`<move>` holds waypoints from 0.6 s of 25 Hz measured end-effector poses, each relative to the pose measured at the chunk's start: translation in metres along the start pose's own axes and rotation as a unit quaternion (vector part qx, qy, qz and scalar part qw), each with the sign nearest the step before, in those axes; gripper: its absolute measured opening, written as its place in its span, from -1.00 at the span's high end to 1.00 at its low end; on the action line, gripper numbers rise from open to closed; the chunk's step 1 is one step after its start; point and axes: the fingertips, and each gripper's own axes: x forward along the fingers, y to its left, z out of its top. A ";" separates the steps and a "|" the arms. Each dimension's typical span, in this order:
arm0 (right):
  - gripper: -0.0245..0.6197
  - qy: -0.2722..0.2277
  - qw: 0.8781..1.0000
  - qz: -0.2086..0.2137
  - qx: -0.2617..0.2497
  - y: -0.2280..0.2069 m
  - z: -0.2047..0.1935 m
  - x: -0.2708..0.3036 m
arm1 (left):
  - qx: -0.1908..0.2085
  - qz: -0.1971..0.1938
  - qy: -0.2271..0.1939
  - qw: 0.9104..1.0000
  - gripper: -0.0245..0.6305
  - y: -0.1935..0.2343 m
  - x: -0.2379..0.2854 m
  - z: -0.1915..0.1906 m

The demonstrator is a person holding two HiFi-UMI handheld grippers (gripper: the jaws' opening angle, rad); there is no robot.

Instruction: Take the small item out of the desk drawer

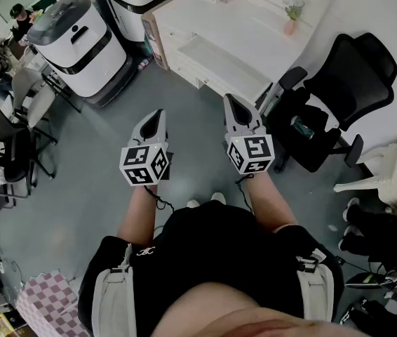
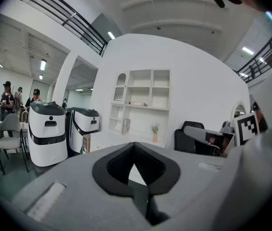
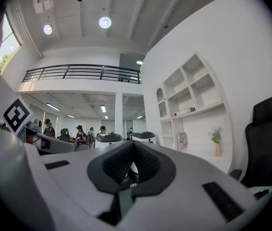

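Jaws on the left gripper (image 2: 134, 150) are together at their dark tips, with nothing held between them. The right gripper (image 3: 132, 150) is closed the same way and carries nothing that can be made out. In the head view the left gripper (image 1: 158, 115) and the right gripper (image 1: 231, 101) are side by side but apart, level with each other over the grey floor (image 1: 93, 139), and both point toward the white desk (image 1: 254, 37), well apart from it. Each is held by a bare forearm, and the person's pale shoes (image 1: 205, 201) show just below them.

The small item cannot be made out in any view, and it is unclear whether a drawer stands open along the desk's near edge. A pink vase (image 1: 291, 25) with a sprig stands toward the desk's far right corner. White open shelves (image 2: 145, 95) rise behind the desk's far edge. A black office chair (image 1: 339, 93) is just beside the desk's right end, near the right gripper. Two tall white machines (image 1: 79, 44) with black bands stand beside the desk's left end.
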 end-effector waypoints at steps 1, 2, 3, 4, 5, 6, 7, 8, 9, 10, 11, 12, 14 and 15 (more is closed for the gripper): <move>0.93 0.000 1.000 -0.002 0.000 -0.003 0.000 -0.001 | 0.001 0.000 0.000 1.000 0.88 -0.002 0.000 0.000; 0.93 0.000 1.000 -0.004 0.000 -0.006 -0.001 -0.001 | 0.001 0.000 -0.001 1.000 0.88 -0.003 0.001 0.000; 0.93 0.001 1.000 -0.005 0.000 -0.009 -0.001 -0.001 | 0.002 0.000 -0.001 1.000 0.88 -0.005 0.002 0.000; 0.93 0.002 1.000 -0.005 0.001 -0.012 -0.001 -0.001 | 0.002 0.000 -0.001 1.000 0.88 -0.006 0.004 0.000; 0.93 0.003 1.000 -0.005 0.002 -0.014 -0.002 0.000 | 0.003 -0.001 -0.002 1.000 0.88 -0.007 0.007 0.001; 0.93 0.004 1.000 -0.004 0.003 -0.017 -0.002 0.001 | 0.003 -0.001 -0.002 1.000 0.88 -0.008 0.009 0.002; 0.93 0.005 1.000 -0.003 0.004 -0.019 -0.002 0.002 | 0.004 -0.001 -0.002 1.000 0.88 -0.010 0.012 0.003; 0.93 0.006 1.000 -0.001 0.005 -0.021 -0.002 0.003 | 0.005 0.000 -0.003 1.000 0.88 -0.011 0.014 0.004; 0.93 0.006 1.000 0.000 0.004 -0.023 -0.002 0.004 | 0.006 0.000 -0.004 1.000 0.88 -0.013 0.016 0.005; 0.93 0.006 1.000 0.002 0.004 -0.026 -0.002 0.005 | 0.007 0.001 -0.005 1.000 0.88 -0.015 0.018 0.006; 0.93 0.006 1.000 0.003 0.003 -0.029 -0.002 0.007 | 0.008 0.001 -0.005 1.000 0.88 -0.016 0.021 0.007; 0.93 0.005 1.000 0.004 0.002 -0.032 -0.001 0.008 | 0.009 0.002 -0.005 1.000 0.88 -0.017 0.024 0.007; 0.93 0.005 1.000 0.006 0.003 -0.038 -0.001 0.010 | 0.010 0.004 -0.005 1.000 0.88 -0.021 0.030 0.007; 0.93 0.005 1.000 0.008 0.004 -0.042 -0.001 0.011 | 0.010 0.005 -0.006 1.000 0.88 -0.023 0.033 0.007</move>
